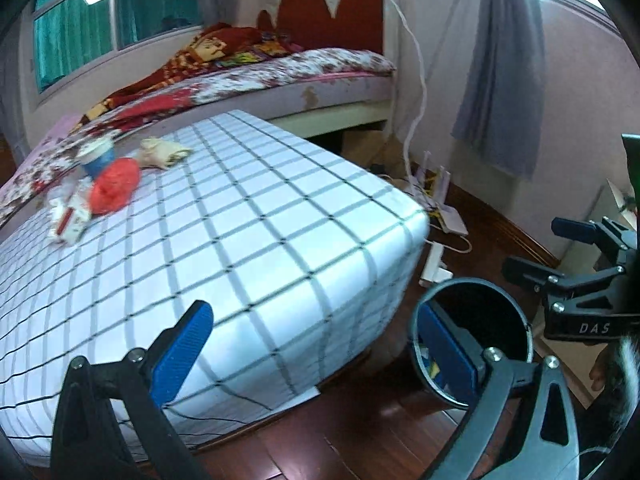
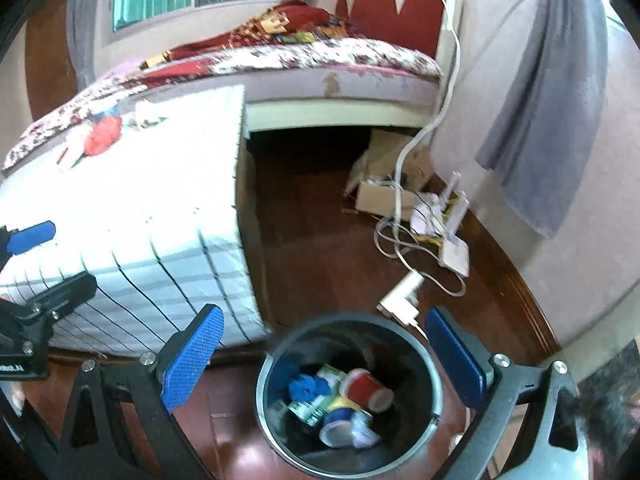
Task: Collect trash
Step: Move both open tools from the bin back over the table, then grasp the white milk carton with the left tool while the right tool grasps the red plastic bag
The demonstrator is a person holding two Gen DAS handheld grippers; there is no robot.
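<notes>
Right wrist view: we hold the right gripper (image 2: 324, 356) spread wide and empty above the round dark metal trash bin (image 2: 434, 388) on the wooden floor, a red cup (image 2: 366, 390) and blue scraps inside. Our left gripper (image 1: 316, 354) is likewise spread, empty, over the white checked mattress (image 1: 248, 240), where a red crumpled bag (image 1: 116, 186), blue paper cup (image 1: 97, 159) and wrappers (image 1: 68, 216) lie at its far side.

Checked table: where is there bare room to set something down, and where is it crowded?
The table is bare across its near and right parts, from the red bag to the corner nearest the bin. Its far left corner is crowded: cup, red bag, beige wad, wrappers.
</notes>
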